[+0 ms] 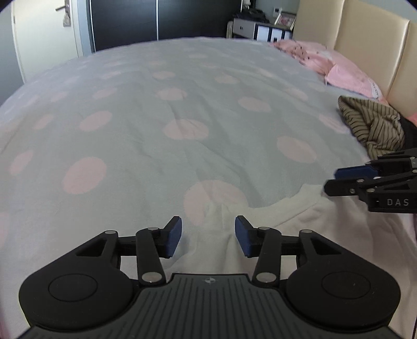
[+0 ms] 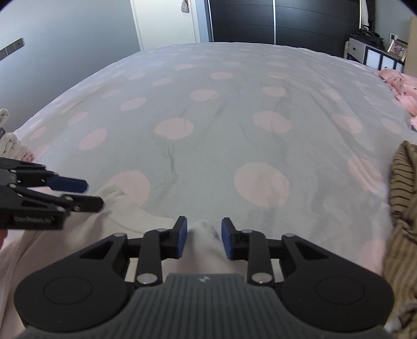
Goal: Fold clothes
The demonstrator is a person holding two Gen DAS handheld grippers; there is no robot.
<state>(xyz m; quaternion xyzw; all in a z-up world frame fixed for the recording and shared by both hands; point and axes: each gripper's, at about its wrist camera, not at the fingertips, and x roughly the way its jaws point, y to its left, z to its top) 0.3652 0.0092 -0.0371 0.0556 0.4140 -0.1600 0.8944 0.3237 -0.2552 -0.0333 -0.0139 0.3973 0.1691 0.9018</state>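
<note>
White fleece garment [image 1: 273,224] lies at the bed's [image 1: 156,109] near edge, collar between the claws. Left claw [image 1: 208,236] and right claw [image 2: 203,238] stand part open, straddling raised folds, pads apart. Striped cloth [image 1: 372,125] crowds the right edge.

A polka-dot bedspread [image 1: 156,109] fronts a dark wardrobe [image 1: 125,20], cream headboard [image 1: 365,34] and white door [image 1: 44,31].

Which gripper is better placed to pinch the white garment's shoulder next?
Right, marginally: the right gripper has a raised bunch of the soft white garment between its open pads; the left gripper straddles flatter cloth.

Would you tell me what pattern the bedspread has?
The bedspread is pale grey with large pink dots, clearest in the right wrist view.
</note>
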